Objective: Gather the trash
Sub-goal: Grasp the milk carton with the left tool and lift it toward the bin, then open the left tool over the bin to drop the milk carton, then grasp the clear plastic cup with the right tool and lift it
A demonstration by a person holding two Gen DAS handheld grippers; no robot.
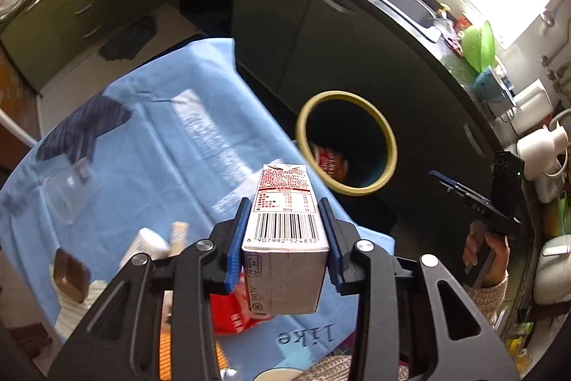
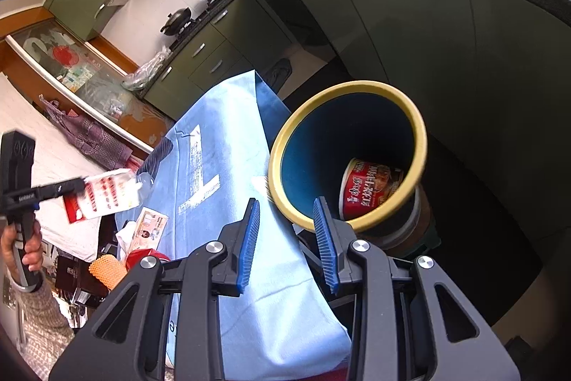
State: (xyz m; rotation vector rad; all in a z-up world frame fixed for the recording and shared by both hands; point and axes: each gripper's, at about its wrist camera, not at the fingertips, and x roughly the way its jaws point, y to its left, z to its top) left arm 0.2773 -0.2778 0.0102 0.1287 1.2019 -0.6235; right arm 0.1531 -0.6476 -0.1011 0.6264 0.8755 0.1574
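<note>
The left tongs (image 1: 285, 238) are clamped on a small white and red paperboard drink carton (image 1: 285, 231), the blue ribbed pads pressing its two narrow side walls with the barcode face up and the carton's base toward the camera; it hangs in the air over the near edge of the table, which is covered by a light blue printed cloth (image 1: 160, 131). The carton looks light and probably empty, with stiff creased edges but thin walls that could cave under a hard squeeze, and its coated skin is likely a bit slick, so the hold across the flat sides near the middle seems the right one. Beyond it, at about one o'clock from the carton, stands the round bin with a yellow rim and dark blue inside (image 1: 387, 138), beside the table, already holding a red instant-noodle cup (image 2: 371, 188). The right tongs (image 2: 287, 238) stand apart with nothing between the pads, pointing at the bin's near rim. On the cloth at nine o'clock from the carton lie a clear plastic tray (image 1: 67, 191), a brown ridged wrapper (image 1: 69, 277) and crumpled white paper (image 1: 150, 243). Dark green kitchen cabinets (image 1: 321, 34) run behind.
</note>
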